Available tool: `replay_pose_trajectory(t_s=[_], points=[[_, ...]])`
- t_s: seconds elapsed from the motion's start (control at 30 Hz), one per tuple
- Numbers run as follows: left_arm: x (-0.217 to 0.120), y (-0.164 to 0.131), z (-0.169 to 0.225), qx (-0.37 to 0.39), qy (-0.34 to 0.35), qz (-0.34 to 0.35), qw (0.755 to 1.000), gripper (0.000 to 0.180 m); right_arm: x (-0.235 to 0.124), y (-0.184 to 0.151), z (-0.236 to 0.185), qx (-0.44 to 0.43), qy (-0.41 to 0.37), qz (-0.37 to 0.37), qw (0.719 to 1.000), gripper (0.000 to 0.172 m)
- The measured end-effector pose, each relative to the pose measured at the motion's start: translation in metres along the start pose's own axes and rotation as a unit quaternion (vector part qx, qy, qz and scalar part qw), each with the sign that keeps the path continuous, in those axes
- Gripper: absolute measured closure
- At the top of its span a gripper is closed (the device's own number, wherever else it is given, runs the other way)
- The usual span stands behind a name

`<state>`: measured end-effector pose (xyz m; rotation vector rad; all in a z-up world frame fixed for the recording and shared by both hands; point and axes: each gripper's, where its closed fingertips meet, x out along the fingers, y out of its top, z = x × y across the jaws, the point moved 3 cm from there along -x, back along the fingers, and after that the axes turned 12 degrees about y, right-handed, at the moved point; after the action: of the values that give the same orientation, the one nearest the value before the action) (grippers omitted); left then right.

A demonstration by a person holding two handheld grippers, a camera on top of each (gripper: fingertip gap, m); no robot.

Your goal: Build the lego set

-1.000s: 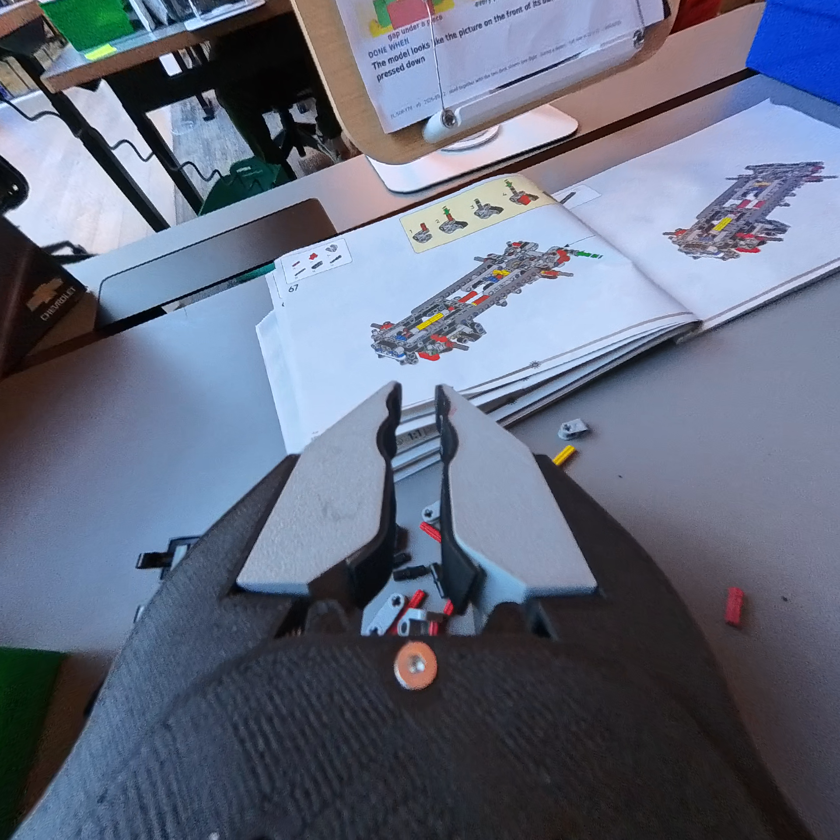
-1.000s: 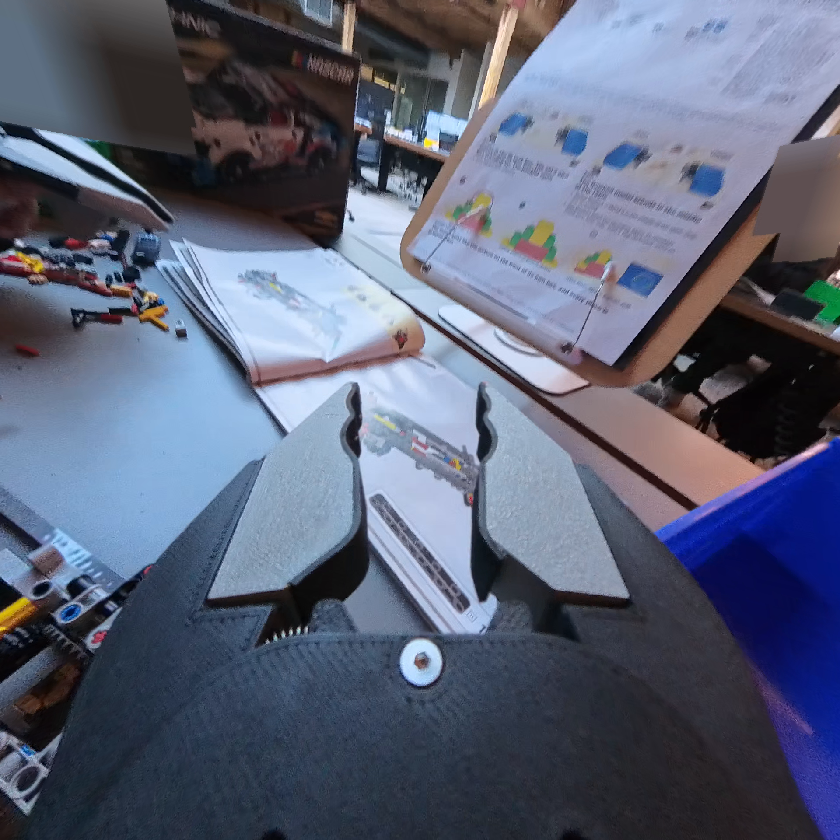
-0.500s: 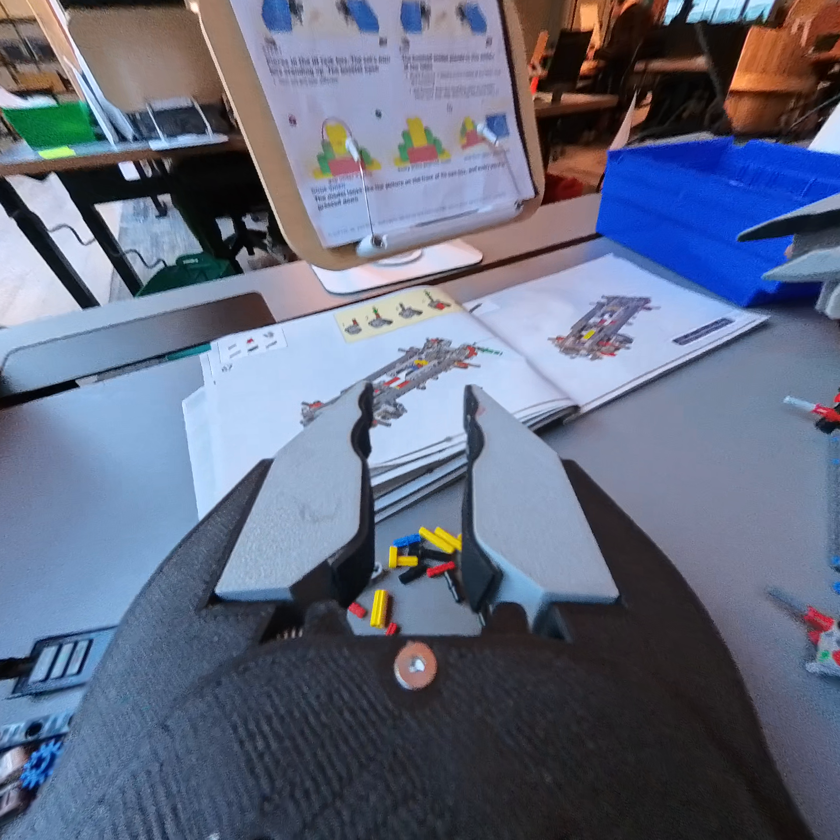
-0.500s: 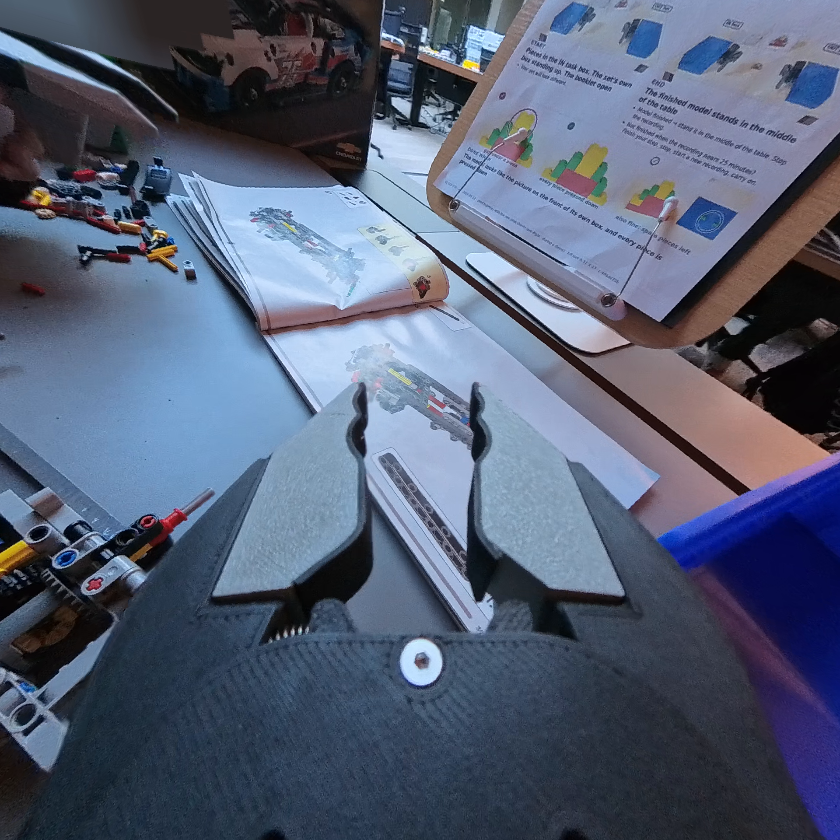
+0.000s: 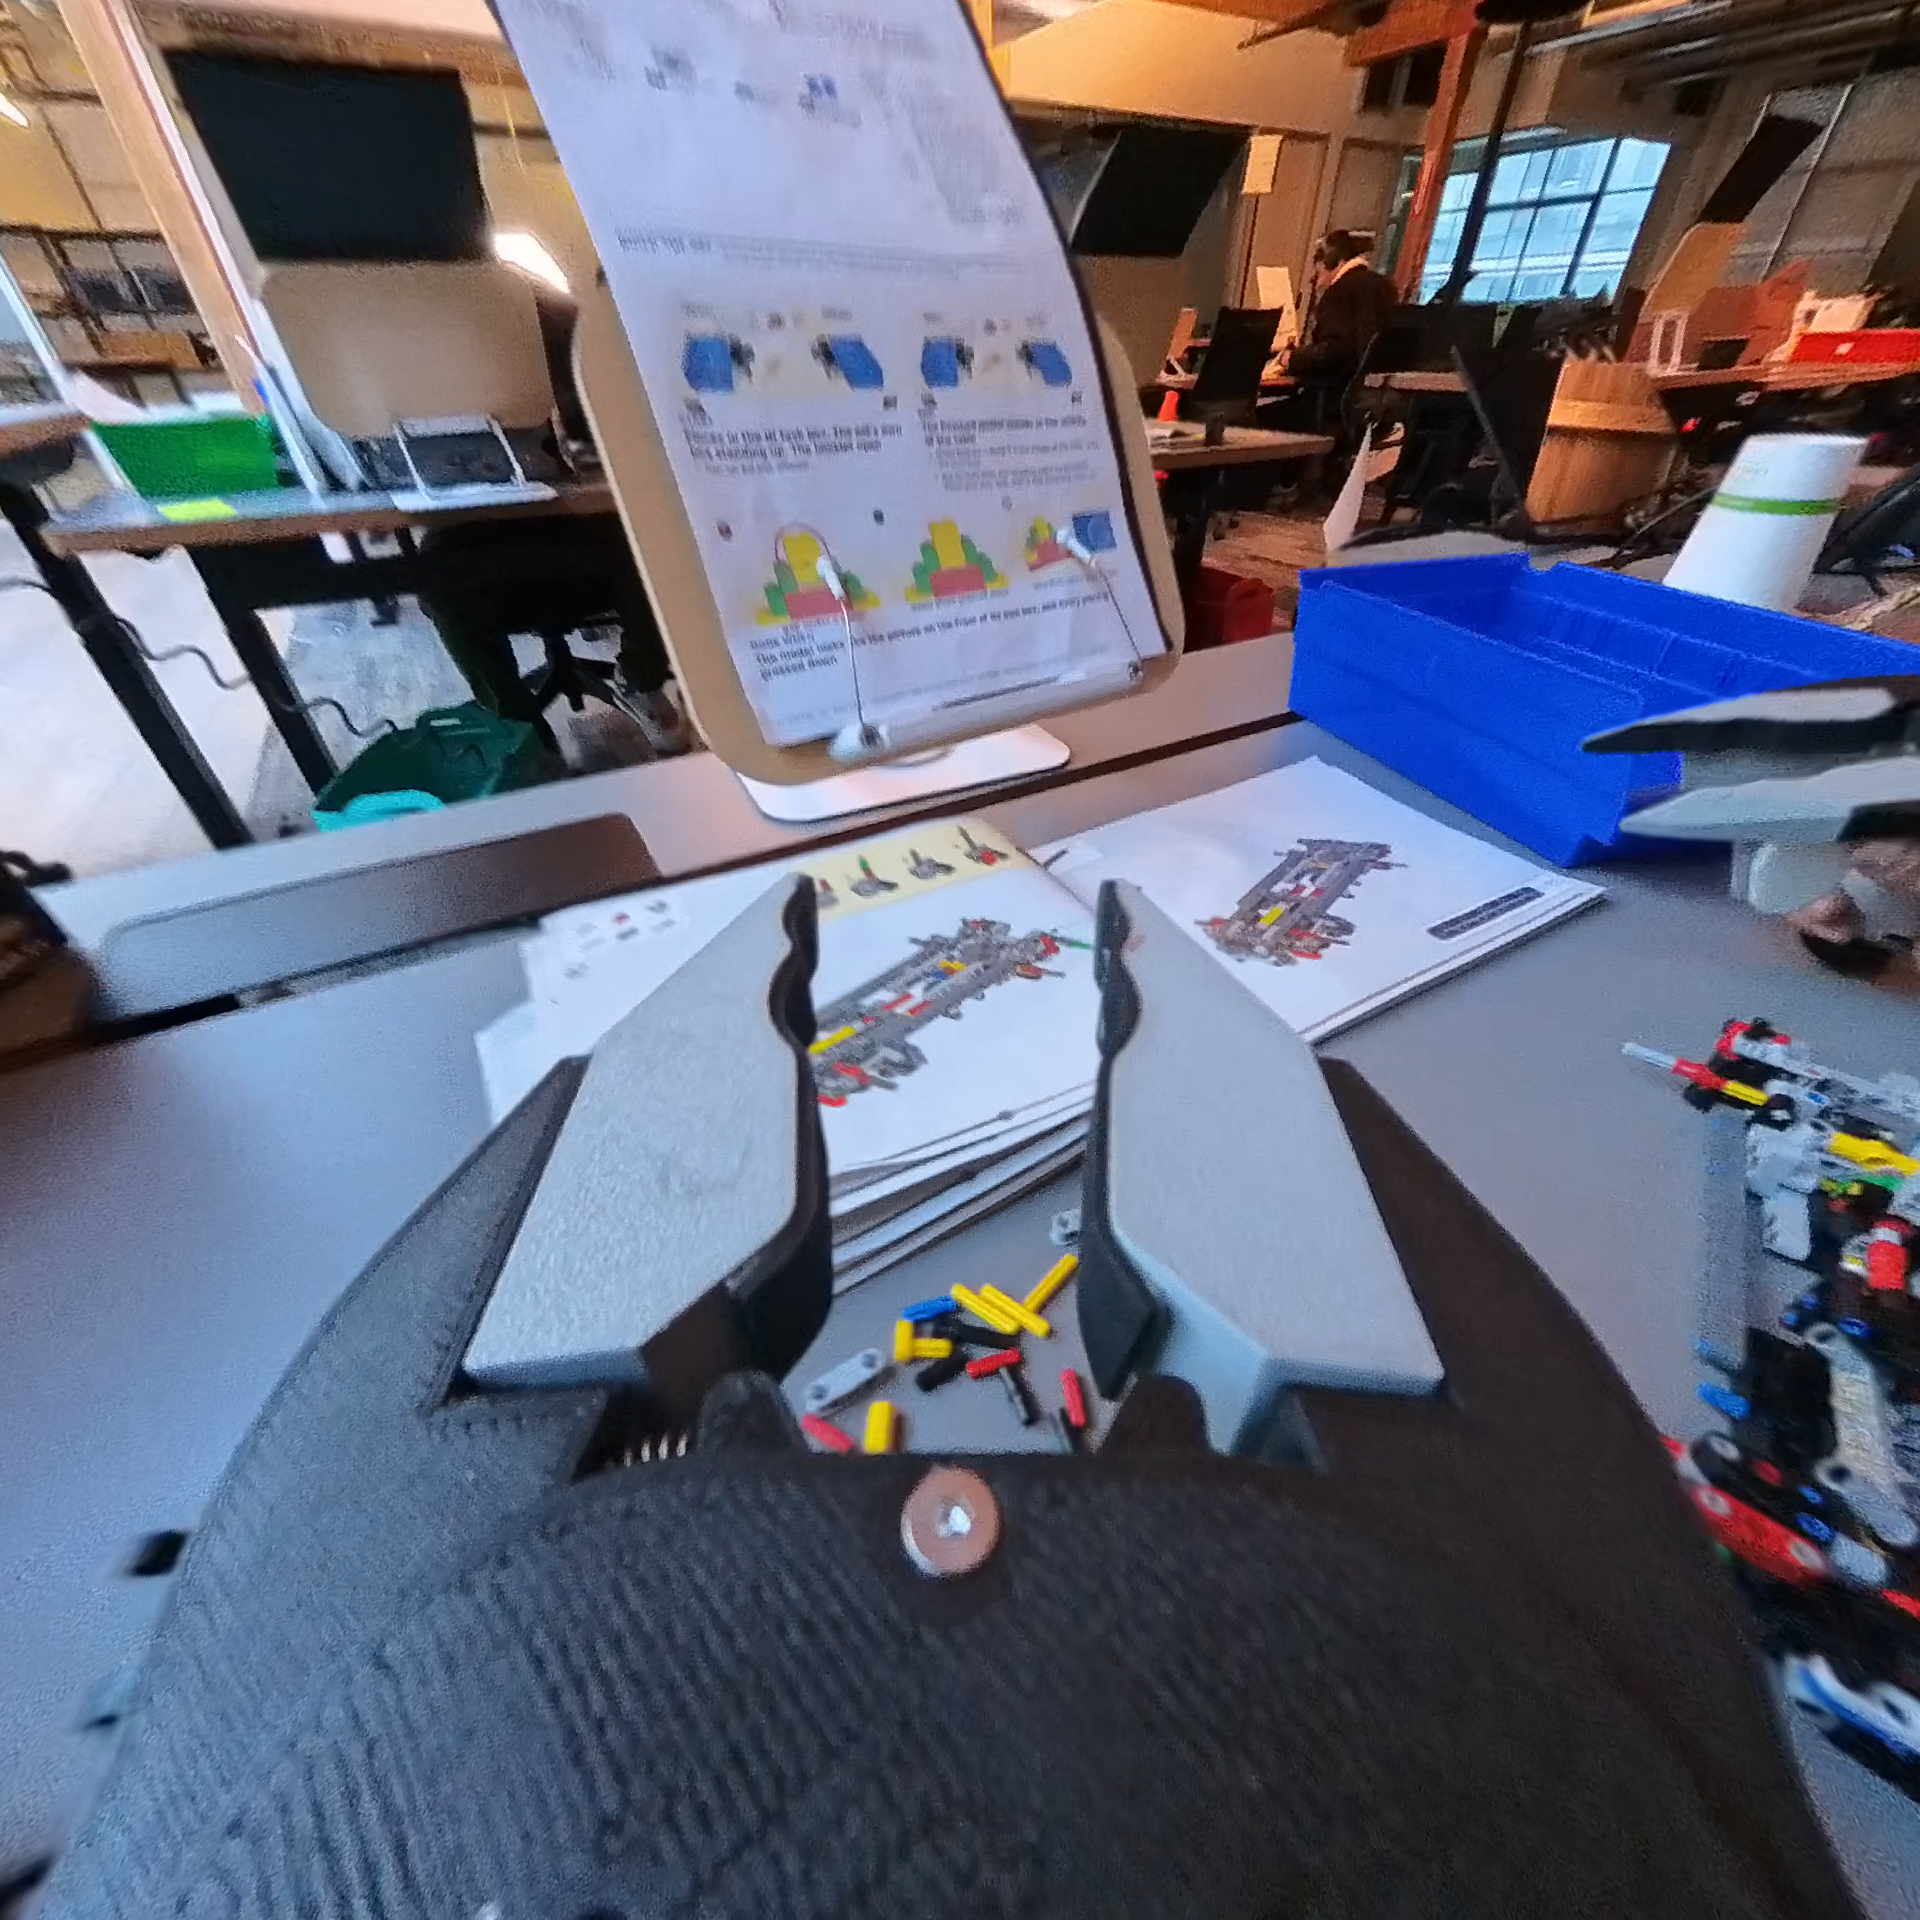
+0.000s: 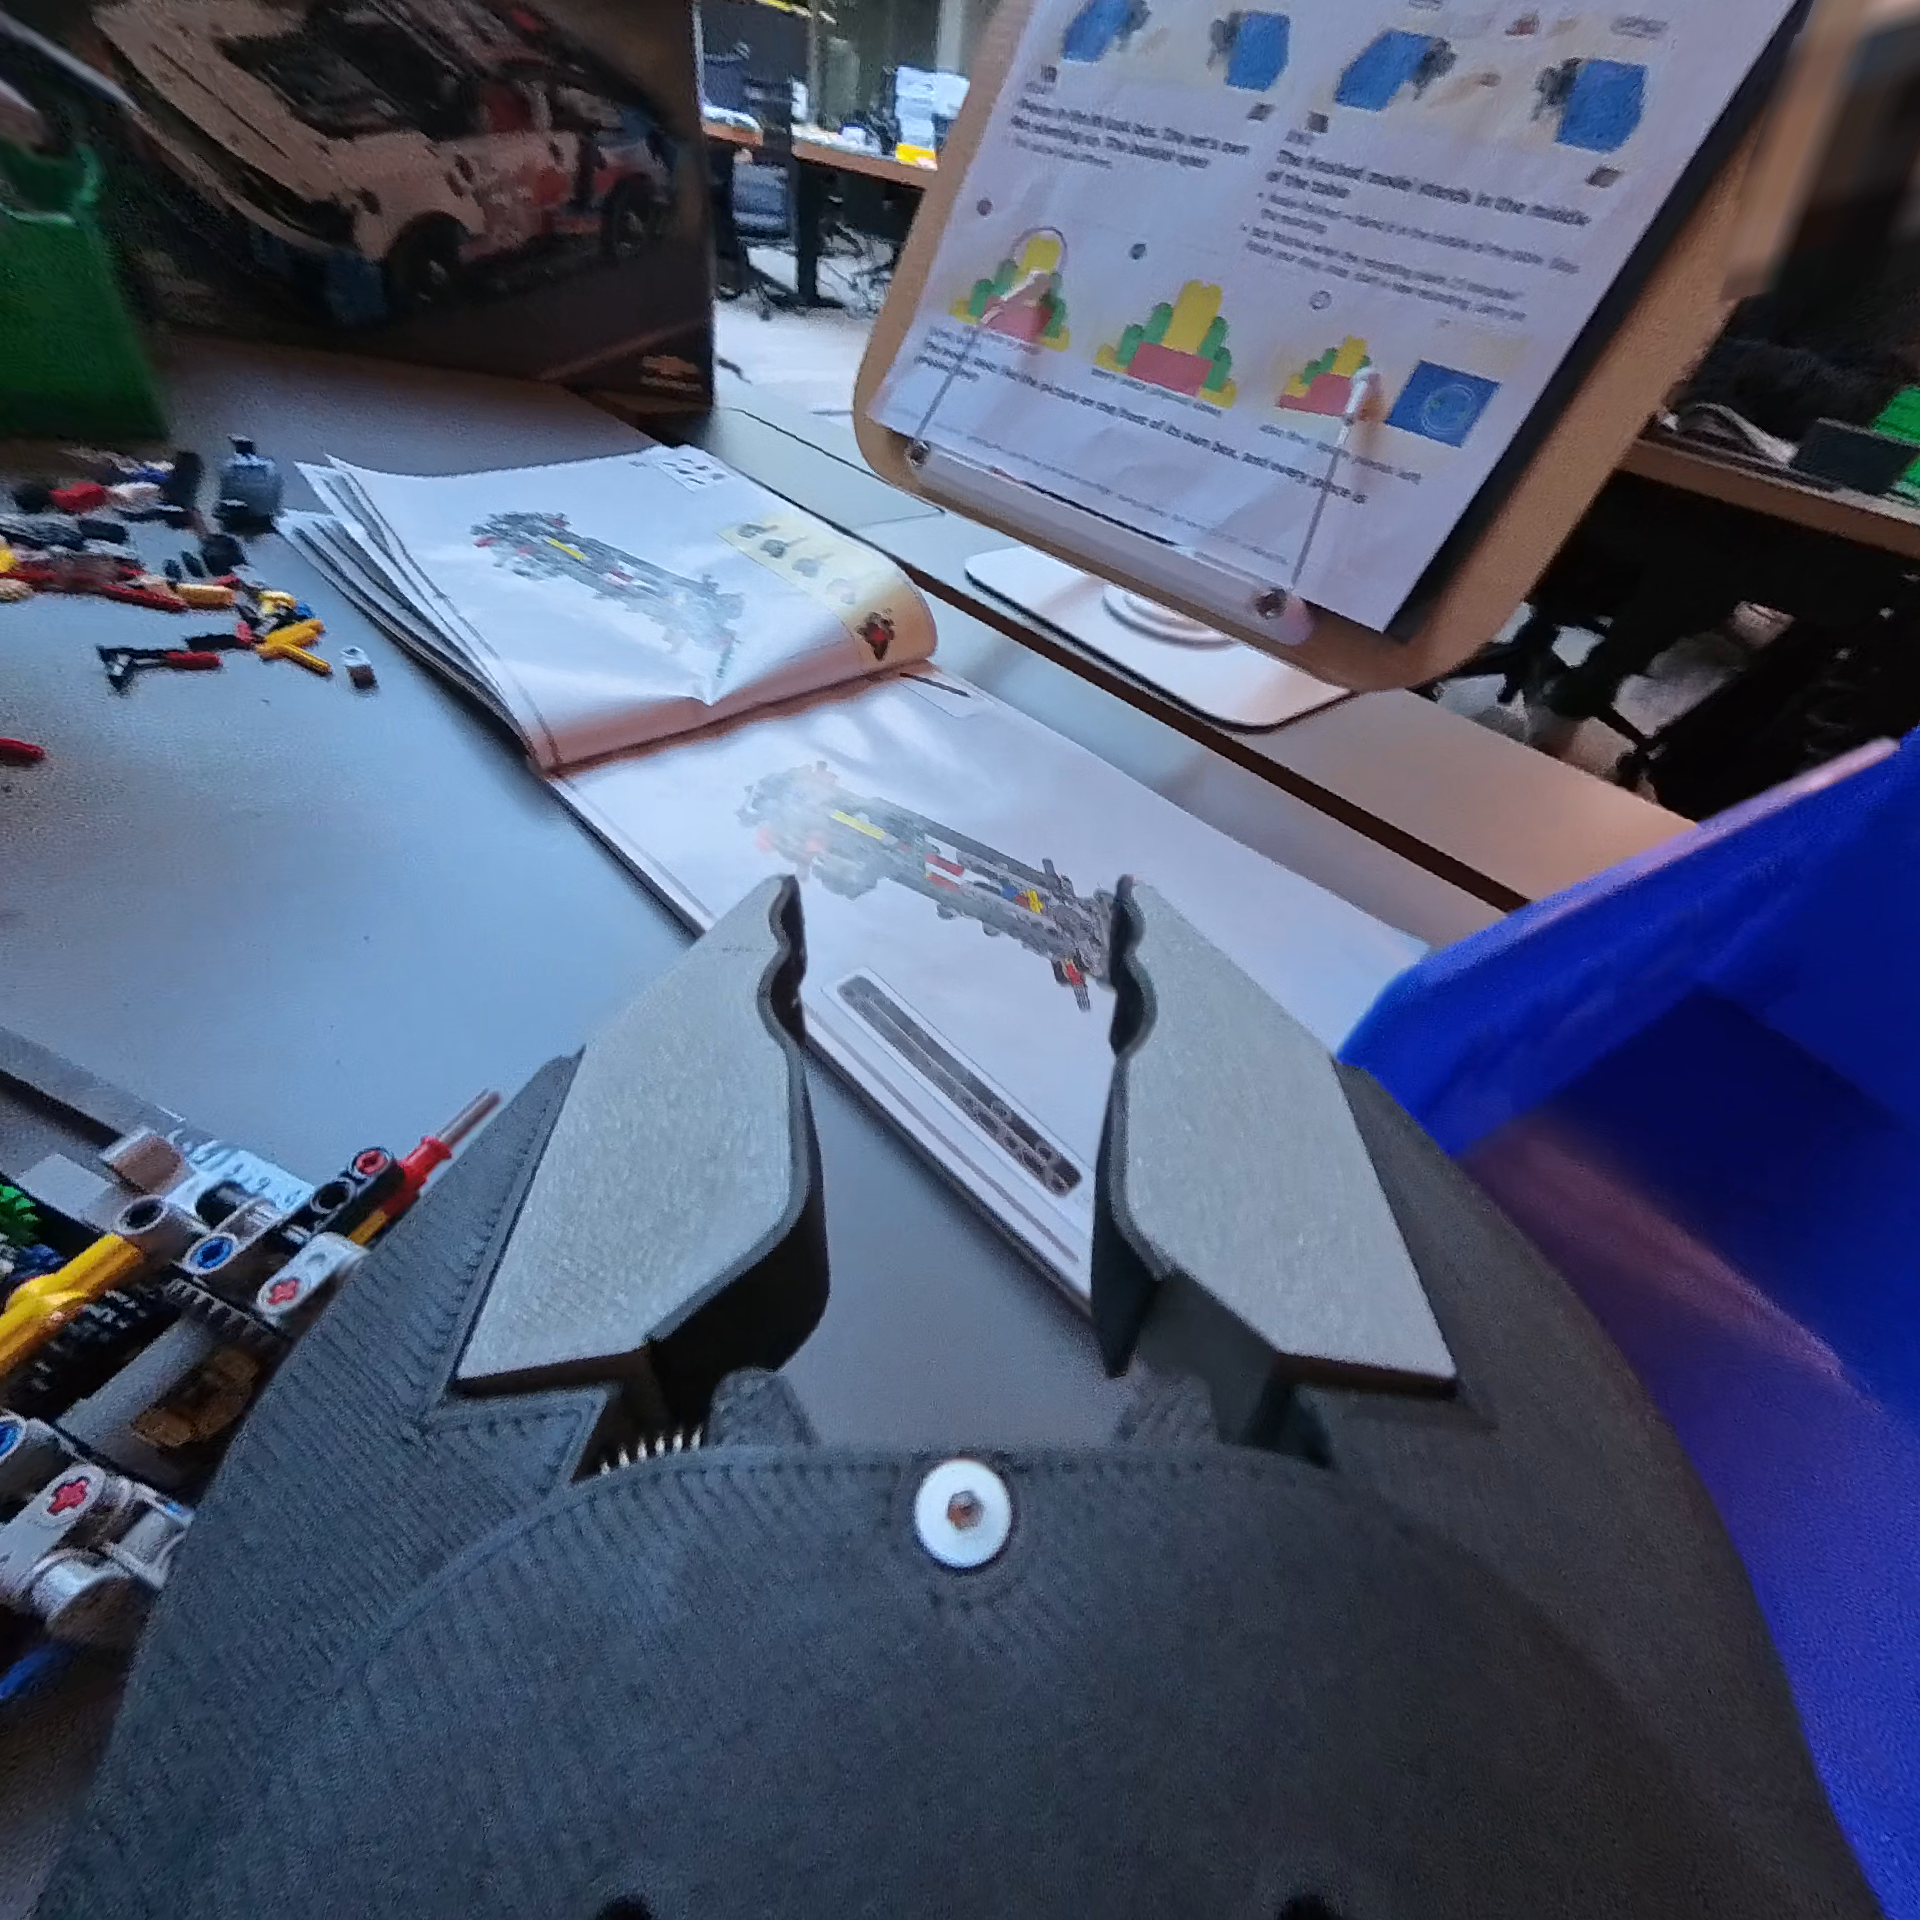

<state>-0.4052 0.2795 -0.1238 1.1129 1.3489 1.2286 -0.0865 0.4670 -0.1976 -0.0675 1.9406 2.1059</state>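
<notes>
My left gripper (image 5: 951, 935) is open and empty, held above the grey table (image 5: 260, 1143) and pointing at the open instruction booklet (image 5: 966, 1049). A heap of small yellow, red, black and blue pins (image 5: 966, 1340) lies on the table under its jaws. My right gripper (image 6: 956, 935) is open and empty, held above the booklet's right page (image 6: 1039, 883). It also shows at the right edge of the left wrist view (image 5: 1766, 769). A partly built brick model lies at the right in the left wrist view (image 5: 1829, 1247) and at the lower left in the right wrist view (image 6: 125, 1299).
A blue bin (image 5: 1538, 675) stands at the back right, close beside my right gripper (image 6: 1714, 1143). A wooden stand with an instruction sheet (image 5: 883, 416) rises behind the booklet. The set's box (image 6: 416, 187) stands at the far left. Loose pieces (image 6: 156, 582) lie beside the booklet. My right fingertips sit around 35 centimeters from my left ones.
My left gripper has opened from nearly shut and risen and tilted up from the pins, with nothing in its jaws. My right gripper has opened a little wider and drifted over the booklet page.
</notes>
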Motion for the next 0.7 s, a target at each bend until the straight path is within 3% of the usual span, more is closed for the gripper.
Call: replay_pose_trajectory(t_s=[0.17,0.4,0.5,0.7], points=[[-0.055,0.042,-0.033,0.052,-0.01,-0.033,0.998,0.132,-0.011,-0.004,-0.005,0.006,-0.028,0.0,1.0,0.119],[-0.114,0.046,-0.103,0.046,0.04,-0.047,0.997,0.133,-0.013,-0.004,-0.013,-0.012,-0.039,-0.009,0.999,0.121],[-0.112,0.03,-0.115,0.033,0.044,-0.055,0.997,0.133,-0.012,-0.005,-0.012,-0.012,-0.039,-0.013,0.999,0.121],[-0.078,-0.006,-0.113,0.062,0.024,-0.094,0.993,0.138,-0.013,-0.003,-0.013,-0.002,-0.025,0.001,1.0,0.123]])
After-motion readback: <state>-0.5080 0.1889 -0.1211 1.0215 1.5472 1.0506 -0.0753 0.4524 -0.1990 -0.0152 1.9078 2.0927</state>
